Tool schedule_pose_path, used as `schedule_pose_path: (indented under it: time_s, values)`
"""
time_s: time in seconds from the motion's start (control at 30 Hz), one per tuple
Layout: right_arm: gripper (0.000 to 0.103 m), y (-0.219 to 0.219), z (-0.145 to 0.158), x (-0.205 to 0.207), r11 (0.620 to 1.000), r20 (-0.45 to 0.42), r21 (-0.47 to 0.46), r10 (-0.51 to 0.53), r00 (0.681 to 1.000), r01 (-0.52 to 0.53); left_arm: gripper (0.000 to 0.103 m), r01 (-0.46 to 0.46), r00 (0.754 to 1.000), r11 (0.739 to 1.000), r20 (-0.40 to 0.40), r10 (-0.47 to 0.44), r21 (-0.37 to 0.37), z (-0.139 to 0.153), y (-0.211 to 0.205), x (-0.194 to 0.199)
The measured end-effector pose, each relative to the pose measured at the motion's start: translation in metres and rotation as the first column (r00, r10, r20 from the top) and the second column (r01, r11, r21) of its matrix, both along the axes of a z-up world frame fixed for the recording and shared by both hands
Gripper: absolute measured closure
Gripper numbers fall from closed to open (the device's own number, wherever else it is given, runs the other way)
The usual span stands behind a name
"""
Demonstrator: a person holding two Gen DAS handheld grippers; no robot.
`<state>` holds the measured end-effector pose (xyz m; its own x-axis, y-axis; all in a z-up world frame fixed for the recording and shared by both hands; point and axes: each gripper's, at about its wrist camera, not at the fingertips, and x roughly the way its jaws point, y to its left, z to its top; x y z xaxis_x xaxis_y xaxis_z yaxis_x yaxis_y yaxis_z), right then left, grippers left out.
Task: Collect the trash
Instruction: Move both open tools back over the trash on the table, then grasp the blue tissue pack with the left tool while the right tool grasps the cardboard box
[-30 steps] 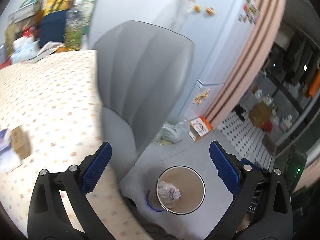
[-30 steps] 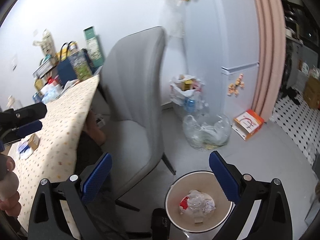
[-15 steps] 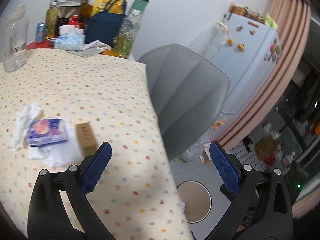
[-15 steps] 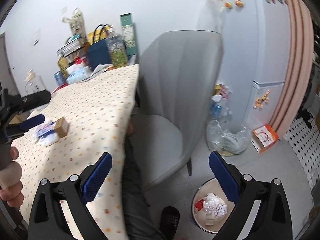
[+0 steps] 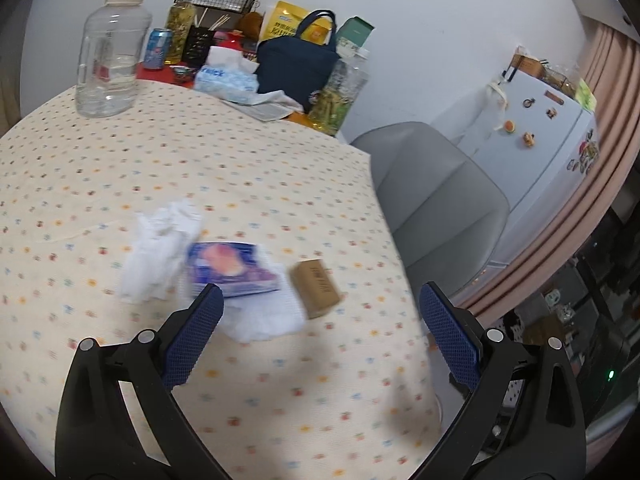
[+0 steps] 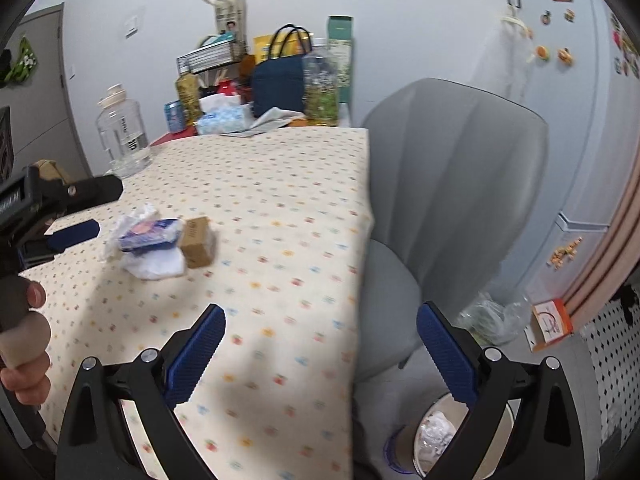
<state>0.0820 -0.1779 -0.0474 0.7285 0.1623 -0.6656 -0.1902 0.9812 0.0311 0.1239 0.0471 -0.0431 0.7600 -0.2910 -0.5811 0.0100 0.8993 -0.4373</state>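
The left gripper hangs above the table, which is covered in a cream cloth dotted with small coloured marks; its blue-padded jaws are spread wide and grasp nothing. Just ahead of the jaws lies a small cluster of trash. A crumpled white tissue sits ahead and to the left of the left jaw. Touching it on the right is a flat blue-and-purple packet with a pink picture, which rests on a second piece of white tissue lying between the jaws. A small brown cardboard box lies just beside the packet, ahead of the gap and nearer the right jaw. The cluster is somewhat blurred.

The right gripper is held over the near edge of the same table, its jaws likewise released and empty. From here the trash cluster lies well ahead and to the left of the left jaw, with the left gripper's black frame and blue pad just beyond it and the hand gripping its handle at the far left. Below the right jaw, on the floor, stands a round white-rimmed bin with crumpled white trash inside. A grey upholstered chair stands beyond the right jaw, against the table's edge.

At the far end of the table, well beyond both jaws, stand a clear plastic jug with a cream lid and a dark blue tote bag.
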Motion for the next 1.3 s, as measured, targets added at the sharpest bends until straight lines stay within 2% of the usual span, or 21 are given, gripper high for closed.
schedule_pose_path:
  time_s: [0.23, 0.43, 0.53, 0.6, 0.8, 0.87, 0.97, 1.03, 1.1, 1.2, 1.3]
  values:
    - [0.013, 0.036, -0.003, 0.016, 0.998, -0.071, 0.019, 0.054, 0.996, -0.053, 0.006, -0.091, 0.996, 0.996, -0.015, 0.091, 0.018, -0.005, 0.063, -0.008]
    - [0.018, 0.053, -0.009, 0.030, 0.997, -0.082, 0.027, 0.078, 0.994, -0.076, 0.008, -0.129, 0.989, 0.992, -0.076, 0.130, 0.009, -0.028, 0.085, -0.001]
    - [0.025, 0.060, -0.009, 0.037, 0.994, -0.091, 0.044, 0.104, 0.990, -0.100, 0.022, -0.127, 0.986, 0.992, -0.108, 0.126, 0.000, -0.038, 0.084, 0.004]
    - [0.029, 0.066, -0.010, 0.042, 0.991, -0.095, 0.053, 0.125, 0.988, -0.120, 0.035, -0.121, 0.985, 0.993, -0.126, 0.119, -0.008, -0.044, 0.081, 0.008]
    - [0.035, 0.073, -0.013, 0.053, 0.988, -0.105, 0.070, 0.145, 0.984, -0.138, 0.053, -0.067, 0.990, 0.998, -0.122, 0.064, -0.020, -0.046, 0.063, 0.018]
    - [0.041, 0.072, -0.015, 0.056, 0.987, -0.109, 0.084, 0.147, 0.983, -0.138, 0.059, -0.057, 0.990, 0.998, -0.133, 0.054, -0.023, -0.047, 0.059, 0.022]
    - [0.043, 0.068, -0.018, 0.059, 0.985, -0.119, 0.111, 0.145, 0.982, -0.131, 0.059, -0.061, 0.988, 0.998, -0.142, 0.058, -0.020, -0.049, 0.055, 0.027]
    - [0.044, 0.065, -0.020, 0.059, 0.984, -0.123, 0.119, 0.146, 0.982, -0.131, 0.063, -0.067, 0.989, 0.997, -0.134, 0.064, -0.022, -0.046, 0.054, 0.027]
    - [0.044, 0.063, -0.021, 0.058, 0.984, -0.123, 0.123, 0.147, 0.982, -0.132, 0.071, -0.059, 0.990, 0.998, -0.130, 0.058, -0.010, -0.042, 0.050, 0.028]
    - [0.044, 0.057, -0.021, 0.059, 0.983, -0.122, 0.132, 0.142, 0.982, -0.125, 0.072, -0.051, 0.992, 0.999, -0.113, 0.051, -0.002, -0.034, 0.046, 0.024]
    - [0.044, 0.052, -0.022, 0.060, 0.981, -0.124, 0.151, 0.139, 0.982, -0.120, 0.072, -0.064, 0.987, 0.998, -0.146, 0.068, 0.029, -0.038, 0.045, 0.030]
